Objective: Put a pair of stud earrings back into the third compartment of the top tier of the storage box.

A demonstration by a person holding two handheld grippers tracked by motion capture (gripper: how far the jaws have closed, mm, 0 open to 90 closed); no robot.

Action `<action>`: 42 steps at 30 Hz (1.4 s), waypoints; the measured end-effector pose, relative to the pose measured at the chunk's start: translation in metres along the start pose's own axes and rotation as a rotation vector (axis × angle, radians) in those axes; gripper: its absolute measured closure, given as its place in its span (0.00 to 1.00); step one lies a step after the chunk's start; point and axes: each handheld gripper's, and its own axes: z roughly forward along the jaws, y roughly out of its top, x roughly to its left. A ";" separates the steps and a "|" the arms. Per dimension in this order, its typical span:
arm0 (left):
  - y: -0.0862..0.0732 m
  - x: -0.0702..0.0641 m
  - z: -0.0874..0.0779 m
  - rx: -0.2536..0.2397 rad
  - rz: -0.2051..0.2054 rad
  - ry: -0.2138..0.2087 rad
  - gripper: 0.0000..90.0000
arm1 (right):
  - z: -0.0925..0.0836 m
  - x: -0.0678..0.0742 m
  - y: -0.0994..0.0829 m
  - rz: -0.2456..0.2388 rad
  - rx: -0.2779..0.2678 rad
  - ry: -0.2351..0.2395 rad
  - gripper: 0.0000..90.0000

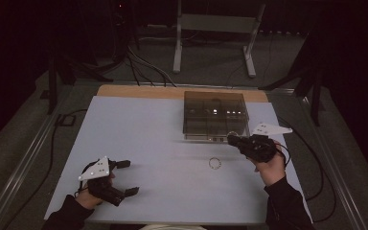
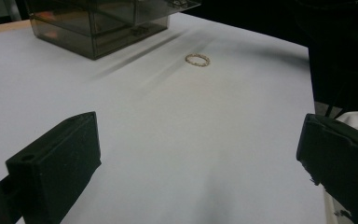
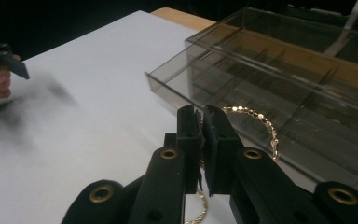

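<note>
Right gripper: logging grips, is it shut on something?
Shut on a gold bracelet: the right gripper has its jaws pressed together, chain looping out beside them.

bracelet (image 1: 214,163) before organizer box (image 1: 215,115), on table (image 1: 139,143)

Obstacles: smoky plastic organizer box (image 1: 215,116) at 12–1 o'clock on the white table (image 1: 139,143), drawer open toward the near edge; right gripper (image 1: 232,139) just beside that drawer; small ring (image 1: 214,163) at centre-right; left gripper (image 1: 127,177) at 7 o'clock. Free room: centre and 9–11 o'clock.
</note>
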 end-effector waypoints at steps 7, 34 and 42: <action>0.001 0.002 -0.004 -0.027 -0.021 -0.004 0.01 | -0.002 -0.011 0.009 0.000 -0.005 -0.029 0.96; 0.001 0.001 -0.001 -0.009 -0.009 -0.004 0.01 | 0.019 -0.057 0.015 0.087 0.018 -0.089 0.96; 0.001 0.001 -0.001 -0.004 -0.003 -0.005 0.01 | 0.031 -0.069 0.006 0.119 0.047 -0.097 0.96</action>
